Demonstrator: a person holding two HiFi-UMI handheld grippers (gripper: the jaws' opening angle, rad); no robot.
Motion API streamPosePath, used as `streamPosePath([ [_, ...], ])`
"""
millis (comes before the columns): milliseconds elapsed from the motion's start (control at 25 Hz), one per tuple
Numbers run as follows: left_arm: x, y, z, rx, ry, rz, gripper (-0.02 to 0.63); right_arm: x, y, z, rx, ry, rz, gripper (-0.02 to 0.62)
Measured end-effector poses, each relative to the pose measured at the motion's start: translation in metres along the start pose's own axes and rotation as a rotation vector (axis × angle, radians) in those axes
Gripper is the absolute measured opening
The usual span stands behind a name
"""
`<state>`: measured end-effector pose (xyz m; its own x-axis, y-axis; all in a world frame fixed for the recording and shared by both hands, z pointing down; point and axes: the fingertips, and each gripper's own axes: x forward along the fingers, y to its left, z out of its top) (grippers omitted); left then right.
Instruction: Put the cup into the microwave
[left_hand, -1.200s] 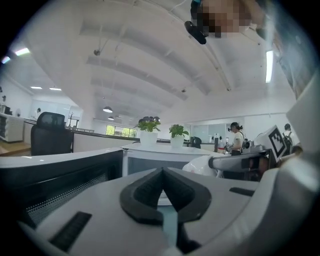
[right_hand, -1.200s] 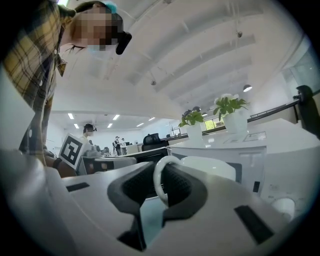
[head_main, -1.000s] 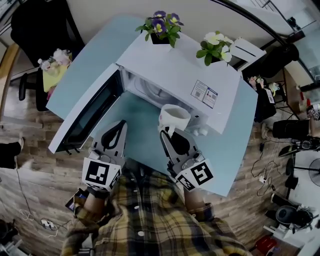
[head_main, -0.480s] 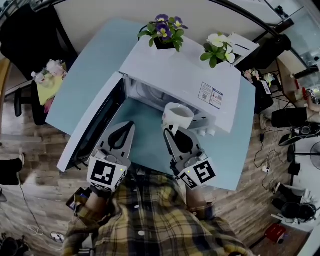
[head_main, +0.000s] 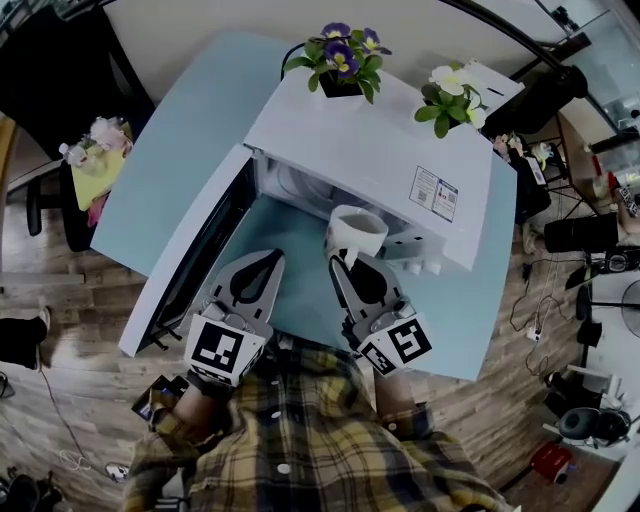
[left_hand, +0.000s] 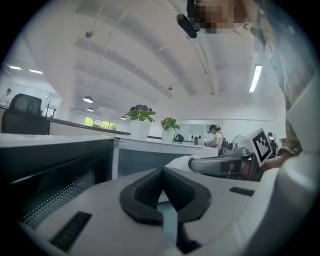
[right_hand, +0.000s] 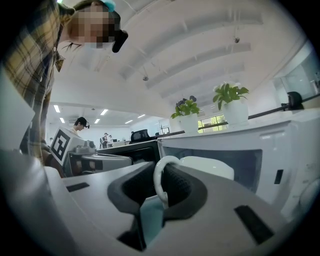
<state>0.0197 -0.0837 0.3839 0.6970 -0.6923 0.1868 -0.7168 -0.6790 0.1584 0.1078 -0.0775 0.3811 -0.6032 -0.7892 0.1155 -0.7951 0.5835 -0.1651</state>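
1. Your light blue table (head_main: 190, 120) carries everything here; its bare top shows to the left of the appliance and beneath your two tools.
2. The white microwave (head_main: 350, 140) stands on it; its door (head_main: 185, 255) hangs swung open on your left, edge-on in the head view, and the cavity (head_main: 300, 190) faces you.
3. Two potted plants sit on the microwave's top; the purple-flowered plant (head_main: 345, 62) is on the left, the white-flowered plant (head_main: 452, 95) on the right, well apart.
4. Your left gripper (head_main: 262, 262) hangs over the table in front of the open door, pointing toward the cavity; its jaws are clenched tip to tip with nothing between them, as its own view shows.
5. Your right gripper (head_main: 343, 262) points the same way, beside the left one; its jaws are clamped on the cup's handle.
6. The white cup (head_main: 355, 232) hangs off the right gripper's tips at the mouth of the cavity, clear of the table; it stands upright, long axis vertical, open rim facing up; whether it has crossed the cavity's threshold I cannot tell.
7. The handle (right_hand: 159, 182) points back at you, away from the microwave; its loop stands upright between the dark pads.
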Motion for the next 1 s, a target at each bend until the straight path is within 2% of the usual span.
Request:
streamPosePath([
  [400,0.011,-0.001,-0.023,-0.039,0.046,-0.01,-0.008,0.022,-0.013,-0.018,-0.036,0.021,0.01,0.061],
  [760,0.013,0.007,-0.037,-0.05,0.053,0.004,-0.008,0.038,-0.028,-0.029,-0.058,0.021,-0.027,0.061],
  [1000,0.013,0.003,-0.045,-0.054,0.063,-0.014,-0.008,0.045,-0.036,-0.036,-0.129,0.007,-0.077,0.061],
])
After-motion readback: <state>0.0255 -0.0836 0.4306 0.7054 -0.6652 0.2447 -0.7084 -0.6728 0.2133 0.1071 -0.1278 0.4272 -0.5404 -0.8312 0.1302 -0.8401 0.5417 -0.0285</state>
